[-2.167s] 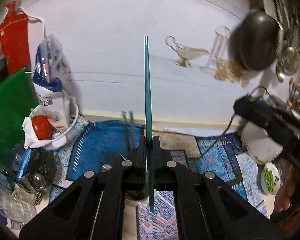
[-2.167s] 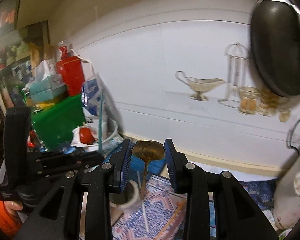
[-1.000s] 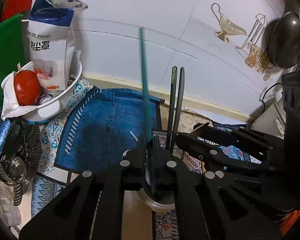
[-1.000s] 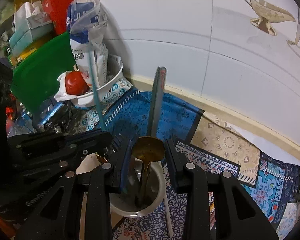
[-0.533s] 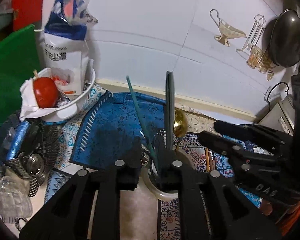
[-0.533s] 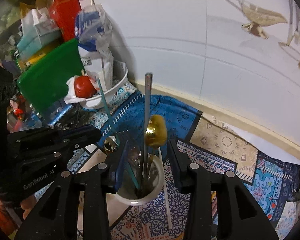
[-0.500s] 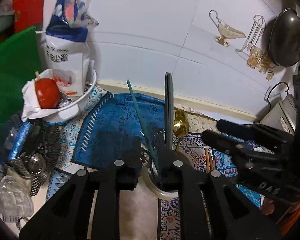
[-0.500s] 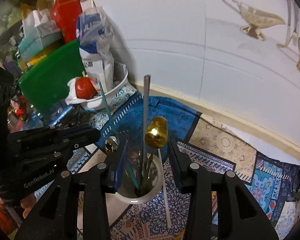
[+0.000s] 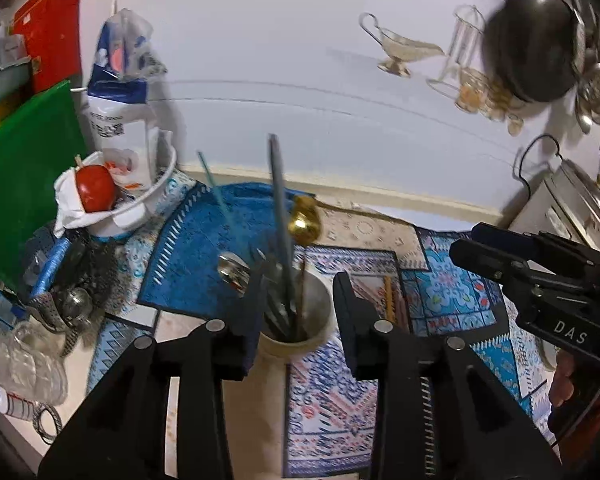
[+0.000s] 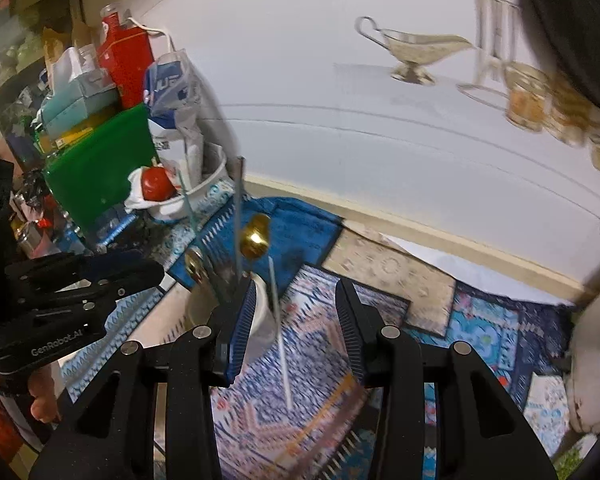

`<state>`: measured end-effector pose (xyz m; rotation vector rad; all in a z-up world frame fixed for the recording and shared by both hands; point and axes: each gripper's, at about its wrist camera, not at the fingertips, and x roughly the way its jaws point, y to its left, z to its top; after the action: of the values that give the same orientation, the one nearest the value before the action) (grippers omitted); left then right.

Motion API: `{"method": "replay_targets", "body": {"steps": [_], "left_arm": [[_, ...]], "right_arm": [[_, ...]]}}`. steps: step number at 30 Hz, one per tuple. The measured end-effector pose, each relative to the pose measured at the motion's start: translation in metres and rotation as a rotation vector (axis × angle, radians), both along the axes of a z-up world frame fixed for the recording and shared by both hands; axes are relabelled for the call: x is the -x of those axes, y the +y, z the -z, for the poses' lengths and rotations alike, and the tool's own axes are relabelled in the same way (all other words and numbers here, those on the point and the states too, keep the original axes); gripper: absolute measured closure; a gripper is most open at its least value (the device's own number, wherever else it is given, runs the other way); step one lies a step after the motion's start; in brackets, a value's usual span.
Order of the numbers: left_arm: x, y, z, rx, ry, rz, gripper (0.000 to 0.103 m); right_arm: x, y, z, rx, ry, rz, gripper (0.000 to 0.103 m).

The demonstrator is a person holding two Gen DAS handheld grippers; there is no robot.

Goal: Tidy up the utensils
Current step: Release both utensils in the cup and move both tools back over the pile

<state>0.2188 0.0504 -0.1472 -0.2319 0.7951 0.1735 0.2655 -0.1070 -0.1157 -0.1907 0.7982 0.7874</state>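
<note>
Left wrist view: the left gripper (image 9: 296, 304), its jaws just opened and empty, frames the white utensil cup (image 9: 296, 328) holding the teal chopstick (image 9: 216, 188), dark chopsticks (image 9: 280, 208) and gold spoon (image 9: 305, 220). The right gripper (image 10: 296, 312) is likewise parted, holding nothing. Deposit appears complete; next, fetch the chopsticks lying on the patterned mat (image 9: 392, 300).

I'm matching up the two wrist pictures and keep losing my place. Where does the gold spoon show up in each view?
Left wrist view: the gold spoon sits just above centre, bowl up, standing in the white cup.
Right wrist view: the gold spoon is left of centre, above the same white cup.
Shared landmark: the red tomato in the white bowl, to the left in both.
</note>
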Motion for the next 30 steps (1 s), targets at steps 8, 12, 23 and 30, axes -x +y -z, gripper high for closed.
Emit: {"method": "replay_targets", "body": {"steps": [8,12,23,30], "left_arm": [[-0.016,-0.044,0.034,0.02,0.081,0.061,0.068],[-0.026,-0.064,0.06,0.031,0.149,0.106,0.068],[-0.049,-0.095,0.135,0.048,0.33,0.226,0.068],[-0.072,-0.112,0.155,0.042,0.361,0.285,0.068]], "right_arm": [[-0.004,-0.05,0.029,0.055,0.047,0.07,0.065],[-0.009,-0.066,0.056,0.104,0.098,0.101,0.065],[-0.013,-0.085,0.123,0.174,0.257,0.121,0.065],[-0.013,-0.096,0.135,0.174,0.291,0.128,0.065]]}}
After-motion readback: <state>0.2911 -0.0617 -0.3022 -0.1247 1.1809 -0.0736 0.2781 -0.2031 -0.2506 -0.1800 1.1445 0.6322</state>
